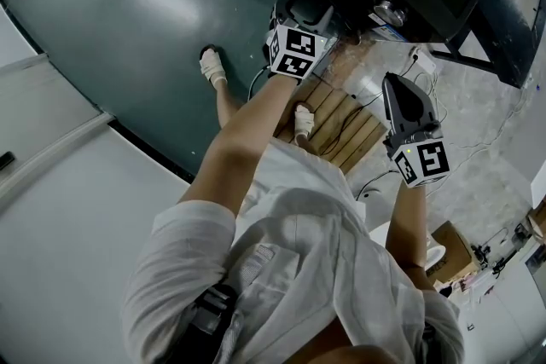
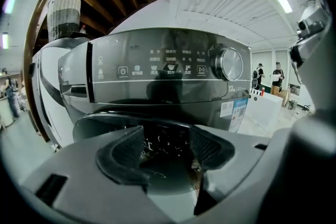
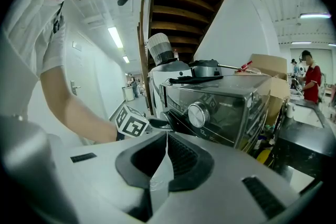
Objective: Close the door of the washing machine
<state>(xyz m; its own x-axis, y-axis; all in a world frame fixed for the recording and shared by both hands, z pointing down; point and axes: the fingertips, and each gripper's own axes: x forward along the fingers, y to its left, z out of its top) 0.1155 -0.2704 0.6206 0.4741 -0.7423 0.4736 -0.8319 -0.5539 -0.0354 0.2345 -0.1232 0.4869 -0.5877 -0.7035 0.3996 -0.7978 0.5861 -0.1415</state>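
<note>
1 washing machine (image 2: 168, 76), 1 dial (image 2: 229, 64), 2 grippers (image 2: 167, 147) (image 3: 165, 157)

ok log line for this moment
left gripper: open, empty, facing washing machine front | right gripper: shut, empty | door: latch state unclear

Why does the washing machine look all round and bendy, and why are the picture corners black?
Left gripper view: a wide-angle lens bulges the washing machine and leaves black corners; its glossy front shows reflections. Right gripper view: same bending. Head view: soft glare on the dark floor.
</note>
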